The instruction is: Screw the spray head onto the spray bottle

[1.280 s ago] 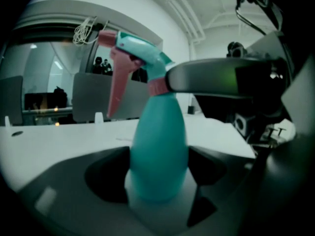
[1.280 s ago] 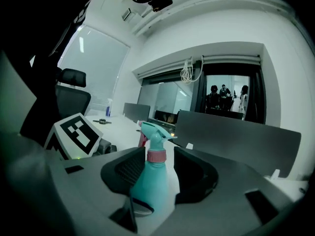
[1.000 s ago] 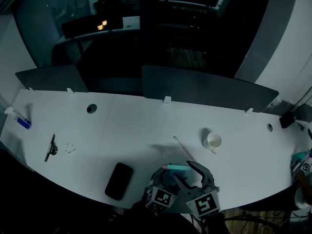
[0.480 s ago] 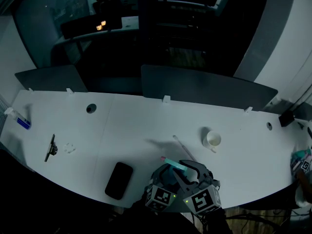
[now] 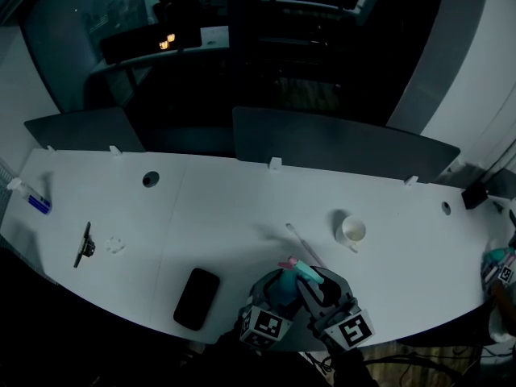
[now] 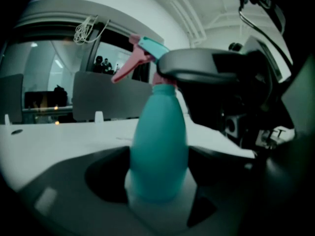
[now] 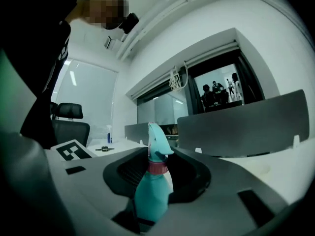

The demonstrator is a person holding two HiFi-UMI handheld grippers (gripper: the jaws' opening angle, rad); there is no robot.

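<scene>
A teal spray bottle (image 6: pixel 158 151) stands upright at the table's near edge with my left gripper (image 6: pixel 157 191) shut on its lower body. Its teal spray head (image 7: pixel 158 144), with a pink trigger (image 6: pixel 129 65) and a pink collar (image 7: pixel 157 167), sits on the neck. My right gripper (image 7: pixel 158 173) reaches around the head and collar. Its jaws are closing, with a gap still showing beside the head. In the head view both grippers (image 5: pixel 274 290) (image 5: pixel 316 280) meet at the bottle (image 5: pixel 282 285) near the bottom centre, and the spray head (image 5: pixel 302 270) shows on top.
A black phone (image 5: pixel 197 298) lies left of the grippers. A white cup (image 5: pixel 351 232) and a thin stick (image 5: pixel 305 247) lie just beyond them. A black tool (image 5: pixel 83 244) and a blue marker (image 5: pixel 36 201) are far left. Grey dividers (image 5: pixel 339 147) line the table's back edge.
The spray head's nozzle has swung from pointing left to pointing up and away. My right gripper has turned and shifted slightly right, and its jaws have narrowed. The left gripper has stayed put.
</scene>
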